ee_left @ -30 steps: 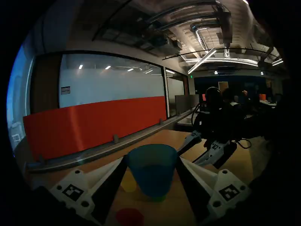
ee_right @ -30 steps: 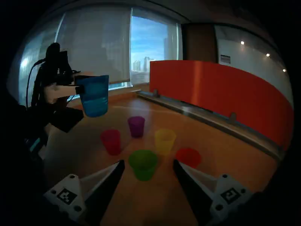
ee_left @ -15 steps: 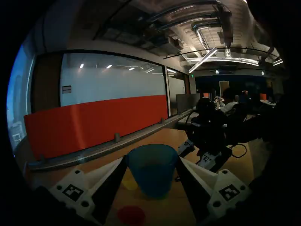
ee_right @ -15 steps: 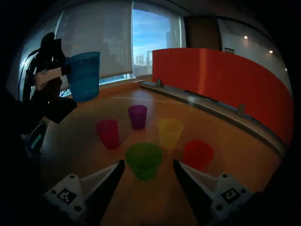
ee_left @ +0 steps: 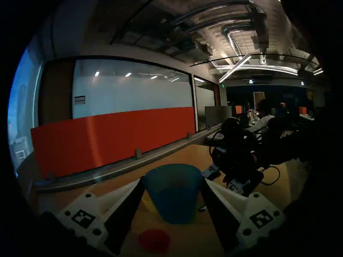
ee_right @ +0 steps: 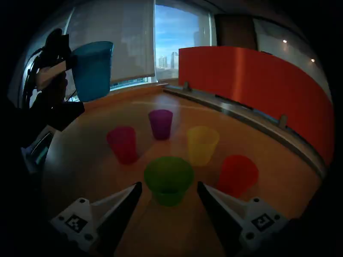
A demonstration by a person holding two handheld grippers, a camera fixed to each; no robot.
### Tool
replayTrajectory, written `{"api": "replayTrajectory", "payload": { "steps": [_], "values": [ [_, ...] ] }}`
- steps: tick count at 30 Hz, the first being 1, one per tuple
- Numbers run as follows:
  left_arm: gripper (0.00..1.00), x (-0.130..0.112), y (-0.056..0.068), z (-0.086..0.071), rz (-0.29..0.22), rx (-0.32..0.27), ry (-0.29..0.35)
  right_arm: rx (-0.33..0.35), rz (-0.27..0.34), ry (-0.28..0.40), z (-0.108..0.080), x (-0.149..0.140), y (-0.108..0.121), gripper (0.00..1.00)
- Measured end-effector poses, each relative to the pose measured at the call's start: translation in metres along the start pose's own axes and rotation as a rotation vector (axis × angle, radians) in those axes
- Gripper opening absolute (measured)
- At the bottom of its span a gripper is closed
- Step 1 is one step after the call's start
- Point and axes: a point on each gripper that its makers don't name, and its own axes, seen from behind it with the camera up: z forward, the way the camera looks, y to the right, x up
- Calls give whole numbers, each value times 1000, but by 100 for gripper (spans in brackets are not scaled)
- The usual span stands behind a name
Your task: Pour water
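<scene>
My left gripper is shut on a translucent blue cup, held upright in the air over the wooden table; a liquid level seems to show partway up it. In the right gripper view the same blue cup hangs high at the left, clamped by the left gripper. My right gripper is open, low over the table. A green cup stands right at its fingertips, in the gap. The right gripper appears farther off in the left gripper view.
Around the green cup stand a pink cup, a purple cup, a yellow cup and a red cup, close together. The red cup lies below the blue one. An orange partition borders the table's far edge.
My right gripper has moved forward, so the green cup now sits at its fingertips and all cups look larger. The blue cup has risen a little in the left gripper.
</scene>
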Motion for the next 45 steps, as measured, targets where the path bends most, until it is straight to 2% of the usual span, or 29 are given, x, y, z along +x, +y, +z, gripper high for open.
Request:
{"api": "replayTrajectory", "payload": {
  "steps": [12,23,27,33,45],
  "values": [
    [89,3,-9,-10,3,24,0,6,-8,-12,25,-4,-1,100],
    [90,1,-16,-15,1,40,-5,-3,-36,-5,34,-3,-2,99],
    [89,1,-17,-16,0,41,-5,-7,-33,3,35,-1,-1,94],
    [89,3,-18,-16,3,43,-7,-8,-23,18,33,4,-2,92],
    [90,20,-22,-16,20,44,11,1,-12,134,5,46,-11,92]
  ]
}}
